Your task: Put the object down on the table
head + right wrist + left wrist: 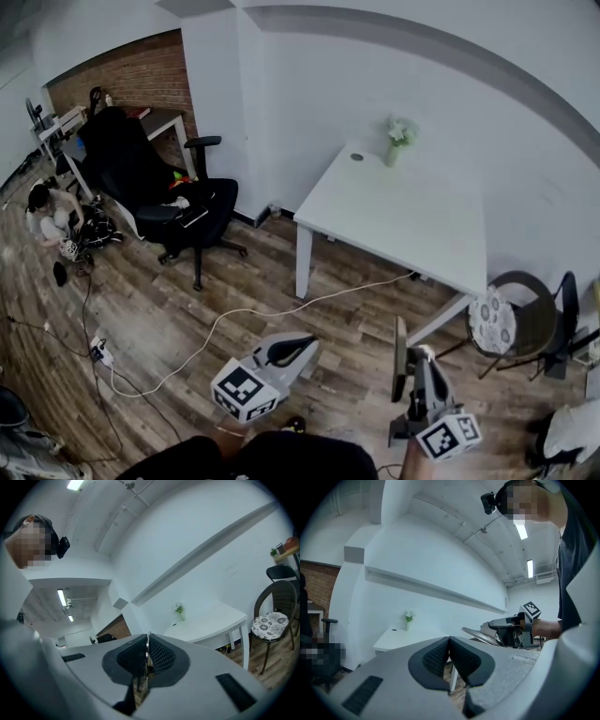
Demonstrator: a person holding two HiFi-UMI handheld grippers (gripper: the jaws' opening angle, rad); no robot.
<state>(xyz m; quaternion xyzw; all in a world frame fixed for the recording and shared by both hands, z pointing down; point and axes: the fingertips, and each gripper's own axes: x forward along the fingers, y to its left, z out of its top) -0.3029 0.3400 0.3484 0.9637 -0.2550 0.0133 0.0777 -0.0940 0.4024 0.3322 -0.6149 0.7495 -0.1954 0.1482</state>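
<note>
While the right gripper (422, 375) is pinching the thin flat object (400, 361) by its edge, jaws nearly together, and the left gripper (291, 349) is hanging shut and empty beside it, the table (403, 225) is lying well ahead, so a slip mid-carry is looking possible.

Head view: both grippers above the wooden floor (159, 309), short of the white table (403, 220).
A thin dark object (400, 359) stands edge-on at the tip of the right gripper (419, 364); the left gripper (305, 345) is beside it. A flower vase (394, 150) stands near the table's far edge. A black office chair (178, 211) stands at left.
</note>
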